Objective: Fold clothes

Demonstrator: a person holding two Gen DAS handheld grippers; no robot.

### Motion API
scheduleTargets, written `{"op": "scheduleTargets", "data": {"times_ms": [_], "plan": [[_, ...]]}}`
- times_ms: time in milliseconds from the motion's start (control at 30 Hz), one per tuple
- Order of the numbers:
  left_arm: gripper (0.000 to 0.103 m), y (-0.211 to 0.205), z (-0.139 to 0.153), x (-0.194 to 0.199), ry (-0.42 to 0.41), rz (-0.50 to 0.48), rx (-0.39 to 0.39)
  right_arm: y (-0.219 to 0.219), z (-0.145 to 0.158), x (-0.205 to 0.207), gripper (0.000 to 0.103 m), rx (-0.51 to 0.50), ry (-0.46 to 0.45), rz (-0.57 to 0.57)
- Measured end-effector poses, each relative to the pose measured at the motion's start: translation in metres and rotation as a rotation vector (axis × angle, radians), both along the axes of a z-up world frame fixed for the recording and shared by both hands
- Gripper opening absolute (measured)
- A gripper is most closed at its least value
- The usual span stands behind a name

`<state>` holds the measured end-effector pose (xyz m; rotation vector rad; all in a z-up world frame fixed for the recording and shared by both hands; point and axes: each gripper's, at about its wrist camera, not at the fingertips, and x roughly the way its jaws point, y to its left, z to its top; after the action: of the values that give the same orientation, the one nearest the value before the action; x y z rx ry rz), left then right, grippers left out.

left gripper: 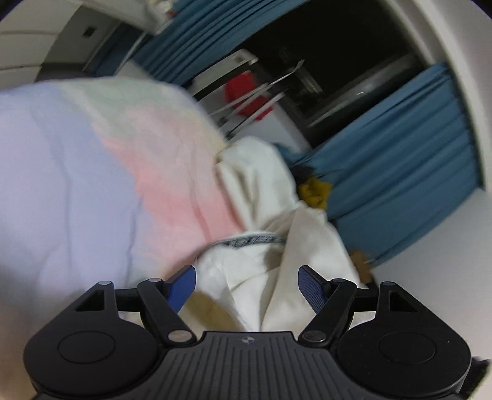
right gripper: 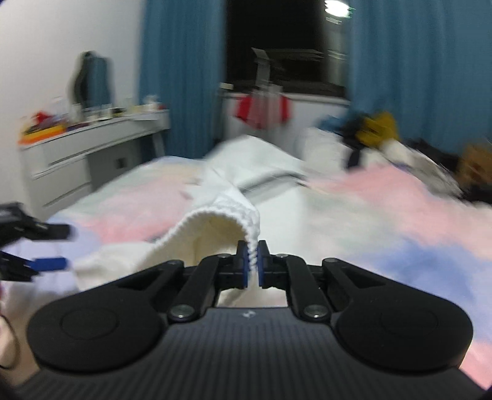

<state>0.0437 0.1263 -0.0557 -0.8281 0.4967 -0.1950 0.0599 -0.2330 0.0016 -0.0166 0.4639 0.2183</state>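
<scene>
At the bottom centre of the right wrist view, the right gripper (right gripper: 252,261) pinches the ribbed hem of a white knit garment (right gripper: 233,197), which trails toward mid-frame over the pastel bedspread (right gripper: 384,215). The left gripper (left gripper: 247,284) hovers wide apart over crumpled white cloth, holding nothing. Blue curtains (right gripper: 181,77) hang behind.

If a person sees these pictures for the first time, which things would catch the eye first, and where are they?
First is the white garment on the pastel bedcover: the right tool pinches its ribbed edge, and the cloth arches up from there. The left tool is open just above the same crumpled cloth. Behind, blue curtains frame a dark window, with something red hanging below.
</scene>
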Motion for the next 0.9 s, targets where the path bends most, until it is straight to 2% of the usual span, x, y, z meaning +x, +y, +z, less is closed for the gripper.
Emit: {"op": "scheduleTargets", "data": {"times_ms": [67,167,267,367,467,533,600,667,733,900], "plan": [[0.075,-0.003,0.001,-0.001,-0.02,-0.015,-0.019,-0.026,-0.015,-0.002,0.009,0.037,0.12,-0.084],[0.075,-0.011,0.0,0.0,-0.025,-0.055,-0.056,-0.056,-0.05,-0.002,0.009,0.136,0.308,-0.145],[0.075,-0.021,-0.003,-0.003,-0.035,-0.111,-0.132,-0.068,-0.075,-0.001,0.01,0.221,0.421,-0.161],[0.075,-0.031,-0.01,-0.003,-0.023,-0.126,-0.183,-0.07,-0.075,-0.006,0.011,0.256,0.419,-0.138],[0.075,-0.037,-0.018,0.001,0.017,-0.14,-0.183,-0.076,-0.067,-0.012,0.012,0.332,0.393,-0.122],[0.075,-0.04,-0.022,0.005,0.048,-0.147,-0.175,-0.085,-0.062,-0.014,0.013,0.424,0.406,-0.116],[0.075,-0.042,-0.026,0.009,0.076,-0.148,-0.177,-0.098,-0.056,-0.014,0.017,0.529,0.418,-0.11],[0.075,-0.045,-0.029,0.012,0.094,-0.156,-0.187,-0.111,-0.049,-0.015,0.034,0.611,0.412,-0.109],[0.075,-0.045,-0.031,0.013,0.12,-0.157,-0.182,-0.116,-0.046,-0.013,0.046,0.619,0.399,-0.124],[0.079,-0.044,-0.046,0.025,0.175,-0.138,-0.187,-0.12,-0.05,0.0,0.064,0.653,0.387,-0.12]]}}
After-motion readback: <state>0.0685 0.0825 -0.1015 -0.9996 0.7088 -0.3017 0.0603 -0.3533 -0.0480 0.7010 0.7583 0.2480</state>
